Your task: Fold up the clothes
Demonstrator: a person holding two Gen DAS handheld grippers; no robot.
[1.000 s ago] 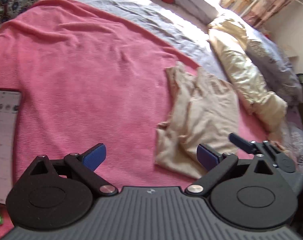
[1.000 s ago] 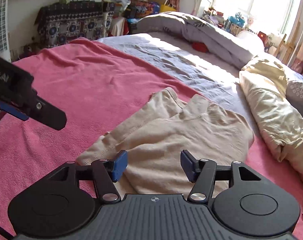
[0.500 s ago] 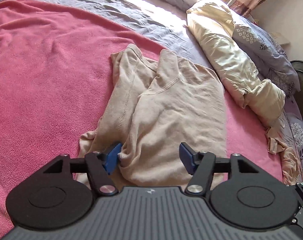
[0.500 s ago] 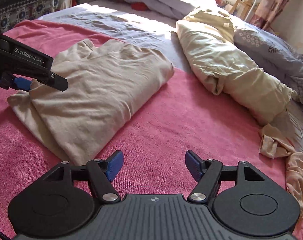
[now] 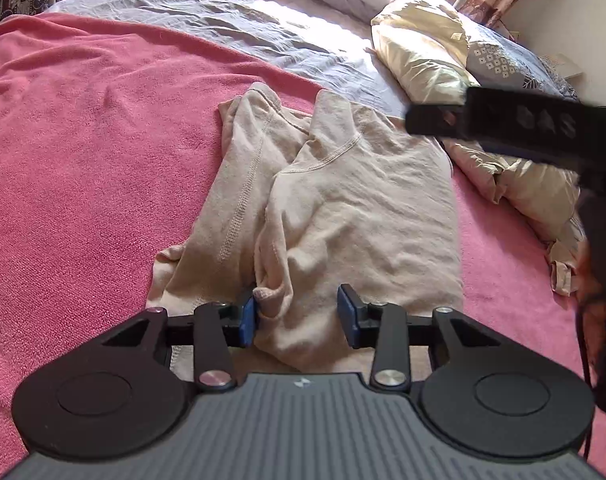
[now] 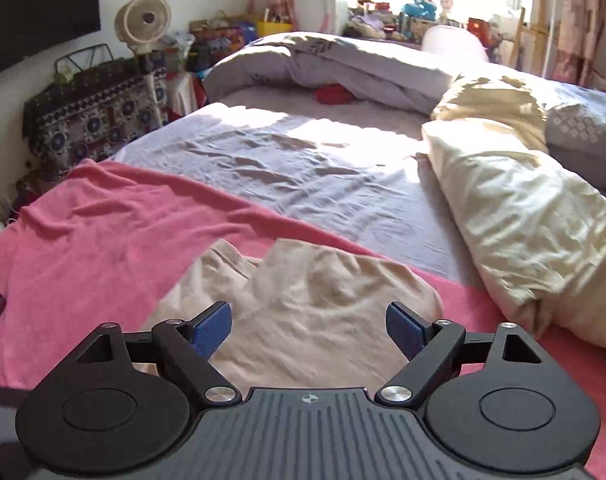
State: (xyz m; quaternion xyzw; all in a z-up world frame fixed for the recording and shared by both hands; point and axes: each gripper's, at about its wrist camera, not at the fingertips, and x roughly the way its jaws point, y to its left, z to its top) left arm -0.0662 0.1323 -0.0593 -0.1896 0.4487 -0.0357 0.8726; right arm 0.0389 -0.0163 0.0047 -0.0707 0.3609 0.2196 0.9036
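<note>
A wide bed fills both views, its far half covered by a pale grey sheet [image 6: 303, 160] and its near half by a pink blanket [image 5: 83, 140] that lies rumpled across the mattress. Along the right side of the bed a long cream pillow [image 6: 515, 216] rests with a grey patterned pillow [image 6: 587, 136] behind it, and a bunched grey duvet [image 6: 327, 68] sits at the head with a small red item tucked against it. On the pink blanket, near its right edge and just beside the cream pillow, lies the beige shirt [image 5: 343, 208], loosely folded in half lengthwise with a sleeve doubled under on the left and the stitched neckline showing at the far end. The left gripper [image 5: 299, 314] sits at the near hem of the shirt with its jaws partly drawn in, having just been closing; a raised fold of the hem stands between them, touching the left blue pad while the right pad stands clear of the cloth. The right gripper [image 6: 309, 330] hangs above the near part of the shirt with its jaws spread wide, having just been opening, and holds nothing. Beyond the bed stand a patterned cloth-covered box [image 6: 91, 116] and a small fan [image 6: 143, 24]; what the box holds cannot be seen
</note>
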